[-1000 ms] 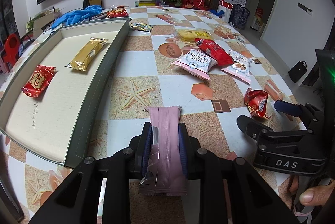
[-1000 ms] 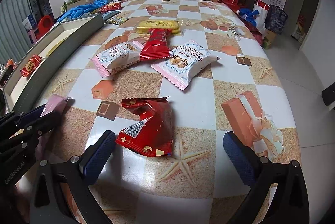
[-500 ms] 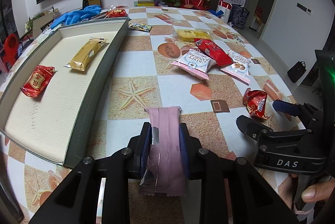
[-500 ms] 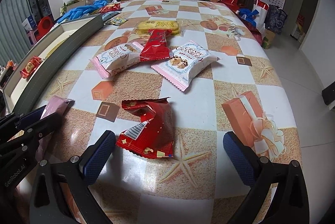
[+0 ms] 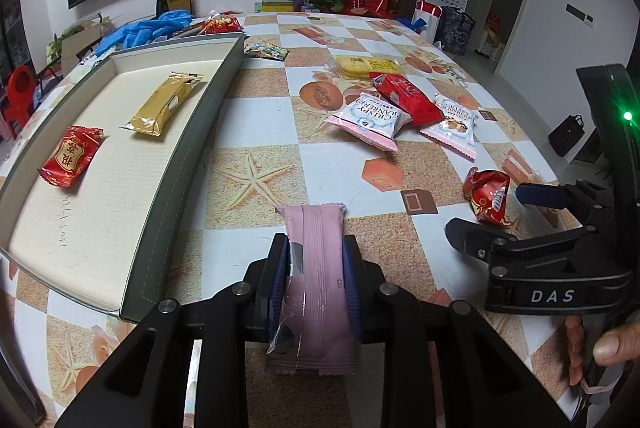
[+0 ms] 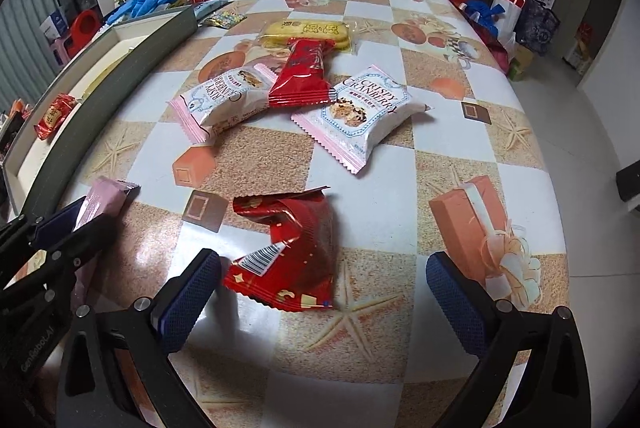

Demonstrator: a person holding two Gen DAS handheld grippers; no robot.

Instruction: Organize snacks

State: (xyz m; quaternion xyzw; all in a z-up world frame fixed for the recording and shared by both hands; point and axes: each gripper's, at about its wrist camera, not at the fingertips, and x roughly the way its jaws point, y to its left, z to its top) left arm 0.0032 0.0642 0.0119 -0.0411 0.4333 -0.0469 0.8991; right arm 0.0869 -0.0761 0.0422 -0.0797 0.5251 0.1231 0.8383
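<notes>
My left gripper is shut on a pink snack bar, held lengthwise just over the patterned tablecloth. A long grey tray lies to its left, with a gold bar and a small red packet inside. My right gripper stands open and low over the table. A crumpled red snack packet lies between its blue fingers, nearer the left one, with neither touching it. In the left wrist view that packet sits beside the right gripper.
Beyond the red packet lie two pink-and-white cranberry packs, a long red bar and a yellow biscuit pack. Blue gloves and small packets clutter the far left. The table edge drops off at the right.
The right gripper has crept forward a little, so the crumpled red packet now lies further in between its fingers. The left gripper keeps still with the pink bar.
</notes>
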